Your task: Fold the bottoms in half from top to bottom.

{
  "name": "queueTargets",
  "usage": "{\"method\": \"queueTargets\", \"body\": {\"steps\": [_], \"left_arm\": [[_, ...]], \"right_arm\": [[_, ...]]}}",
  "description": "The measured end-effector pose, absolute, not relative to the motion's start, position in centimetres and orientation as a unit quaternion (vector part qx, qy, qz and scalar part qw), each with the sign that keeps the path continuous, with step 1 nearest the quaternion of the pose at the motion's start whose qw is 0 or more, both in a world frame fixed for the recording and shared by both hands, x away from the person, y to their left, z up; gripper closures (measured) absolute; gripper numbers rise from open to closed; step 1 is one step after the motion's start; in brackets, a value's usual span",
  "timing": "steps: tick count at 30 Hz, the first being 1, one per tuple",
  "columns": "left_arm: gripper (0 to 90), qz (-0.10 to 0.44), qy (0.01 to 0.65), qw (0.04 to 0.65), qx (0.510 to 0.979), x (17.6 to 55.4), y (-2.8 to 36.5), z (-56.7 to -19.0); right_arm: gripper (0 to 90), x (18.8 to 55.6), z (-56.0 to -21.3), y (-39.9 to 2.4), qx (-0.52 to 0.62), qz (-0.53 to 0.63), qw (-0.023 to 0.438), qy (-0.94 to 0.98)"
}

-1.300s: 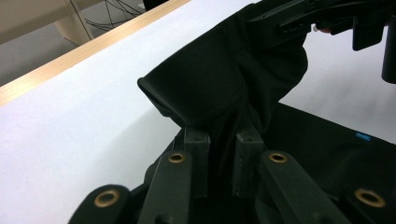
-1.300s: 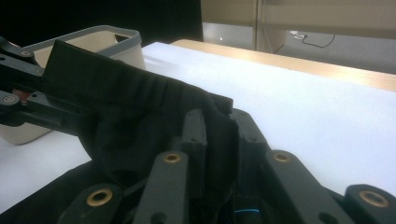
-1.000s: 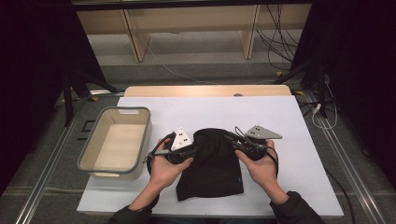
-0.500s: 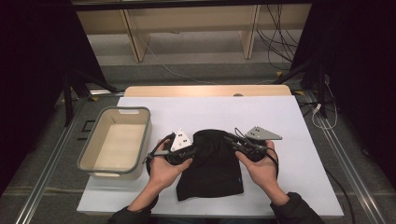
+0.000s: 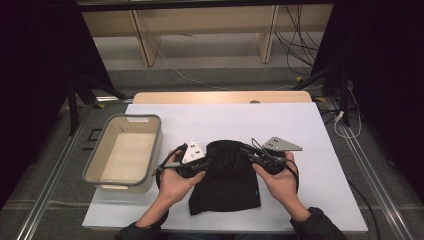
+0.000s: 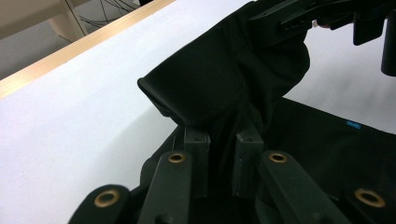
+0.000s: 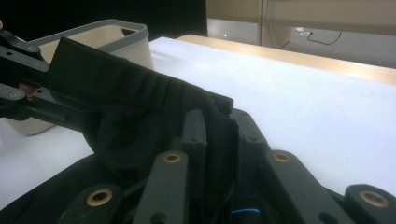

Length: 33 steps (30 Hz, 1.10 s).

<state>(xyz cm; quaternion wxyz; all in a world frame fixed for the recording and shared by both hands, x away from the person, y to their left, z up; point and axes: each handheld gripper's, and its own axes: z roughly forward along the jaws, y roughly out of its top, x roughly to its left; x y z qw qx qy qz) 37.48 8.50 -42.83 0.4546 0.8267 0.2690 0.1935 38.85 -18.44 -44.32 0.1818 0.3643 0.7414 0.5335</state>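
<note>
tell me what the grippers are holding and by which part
Both hold the black garment by its top edge: left gripper pinches the left end, right gripper the right end.

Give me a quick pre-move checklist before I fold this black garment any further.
1. Left gripper clamped on the black garment: ok, cloth is pinched between its jaws.
2. Right gripper clamped on the garment: ok, the folded edge sits between its jaws.
3. Top edge lifted between the two grippers: ok.
4. Lower part of the garment flat on the white table: ok.
5. Beige bin apart from the garment: ok, it stands to the left.
6. Fold aligned with the bottom hem: cannot tell.
</note>
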Motion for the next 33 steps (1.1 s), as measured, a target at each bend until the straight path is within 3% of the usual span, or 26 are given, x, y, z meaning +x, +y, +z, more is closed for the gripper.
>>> {"method": "queueTargets", "body": {"steps": [33], "left_arm": [[79.3, 0.186, 0.26, 0.447, 0.835, 36.94, 8.56, -43.06]], "right_arm": [[78.0, 38.52, -44.69, -18.59, 0.365, 0.527, 0.172, 0.748]]}}
